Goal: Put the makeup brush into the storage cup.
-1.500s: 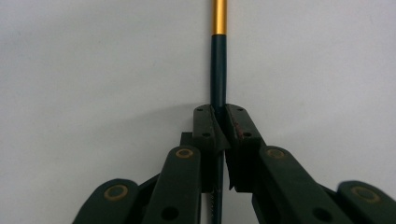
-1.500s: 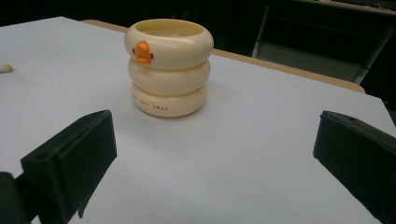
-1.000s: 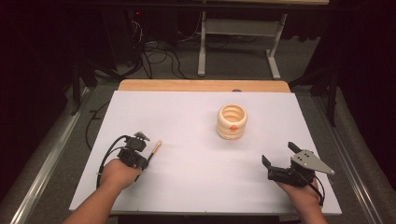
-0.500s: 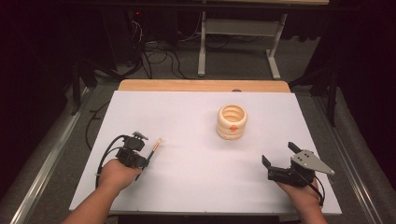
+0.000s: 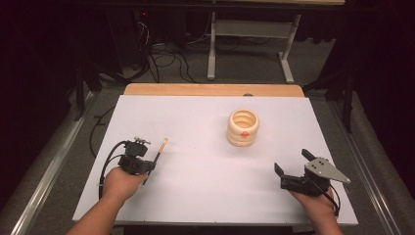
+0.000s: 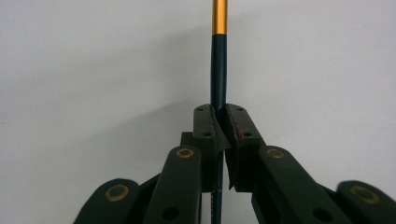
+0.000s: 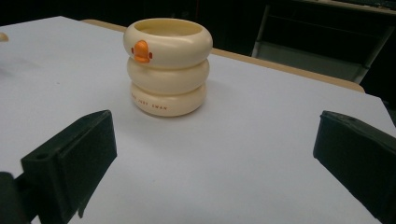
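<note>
Where left gripper (image 6: 219, 126) clamps, pencil (image 6: 219, 70) tip cropped

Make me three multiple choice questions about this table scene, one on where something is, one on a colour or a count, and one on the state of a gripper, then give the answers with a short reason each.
1. Where does the cream cup stand on the white table?
A. At the near left corner
B. Right of the middle, toward the far edge
C. Between the jaws of the left gripper

2. How many stacked rings form the cup's wall?
A. Three
B. One
C. Five

3. What state is the left gripper in?
A. Wide open over the cup
B. Open and holding nothing
C. Shut on a thin dark pencil

Answers:
1 B: the high view shows it right of centre, beyond the right gripper.
2 A: the right gripper view shows three bulging rings, the top one with an orange mark.
3 C: the left gripper view shows the jaws pressed on the stick, whose gold band lies farther up.
</note>
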`<state>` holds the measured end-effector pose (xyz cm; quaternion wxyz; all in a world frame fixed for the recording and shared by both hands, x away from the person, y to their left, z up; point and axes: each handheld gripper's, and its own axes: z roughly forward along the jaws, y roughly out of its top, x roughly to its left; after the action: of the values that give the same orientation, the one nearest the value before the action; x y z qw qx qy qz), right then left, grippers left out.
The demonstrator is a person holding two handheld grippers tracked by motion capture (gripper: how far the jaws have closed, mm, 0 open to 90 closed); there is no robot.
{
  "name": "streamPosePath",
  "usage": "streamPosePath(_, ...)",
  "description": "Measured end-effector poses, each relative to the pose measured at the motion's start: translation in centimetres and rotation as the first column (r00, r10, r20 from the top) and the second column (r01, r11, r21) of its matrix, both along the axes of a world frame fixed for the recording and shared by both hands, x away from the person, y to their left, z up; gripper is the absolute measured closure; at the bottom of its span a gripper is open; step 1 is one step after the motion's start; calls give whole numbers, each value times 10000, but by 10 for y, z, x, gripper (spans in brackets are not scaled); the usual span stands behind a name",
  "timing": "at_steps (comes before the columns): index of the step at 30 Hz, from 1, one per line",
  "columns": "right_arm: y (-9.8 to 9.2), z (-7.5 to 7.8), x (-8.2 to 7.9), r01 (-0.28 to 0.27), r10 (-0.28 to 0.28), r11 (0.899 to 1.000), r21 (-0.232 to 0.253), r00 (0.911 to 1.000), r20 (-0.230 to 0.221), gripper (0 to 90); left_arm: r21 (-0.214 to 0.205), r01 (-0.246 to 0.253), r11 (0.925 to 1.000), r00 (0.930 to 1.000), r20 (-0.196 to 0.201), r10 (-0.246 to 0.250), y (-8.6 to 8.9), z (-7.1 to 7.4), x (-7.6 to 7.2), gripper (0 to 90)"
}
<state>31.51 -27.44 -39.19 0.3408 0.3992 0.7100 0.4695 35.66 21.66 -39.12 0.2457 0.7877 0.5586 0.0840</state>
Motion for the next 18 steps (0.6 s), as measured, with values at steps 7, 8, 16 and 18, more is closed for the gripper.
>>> streamPosePath(7, 0, -1, 1, -35, 35, 10000, -38, 10000, 4, 9, -459, -17, 9989, 9956, 932, 60, 4, 2, -4, 839)
streamPosePath(8, 1, -1, 1, -50, 50, 10000, -78, 10000, -1, 9, -533, 34, 9986, 9927, 1205, 30, 4, 3, -5, 840)
streamPosePath(16, 2, -1, 1, -16, 16, 9999, -139, 10000, 15, 9, -1119, 291, 9933, 9773, 2119, -48, 2, -1, -8, 840)
streamPosePath(18, 2, -2, 2, -60, 60, 9999, -85, 10000, -2, 9, -1191, 377, 9922, 9725, 2326, -90, 0, -4, -9, 839)
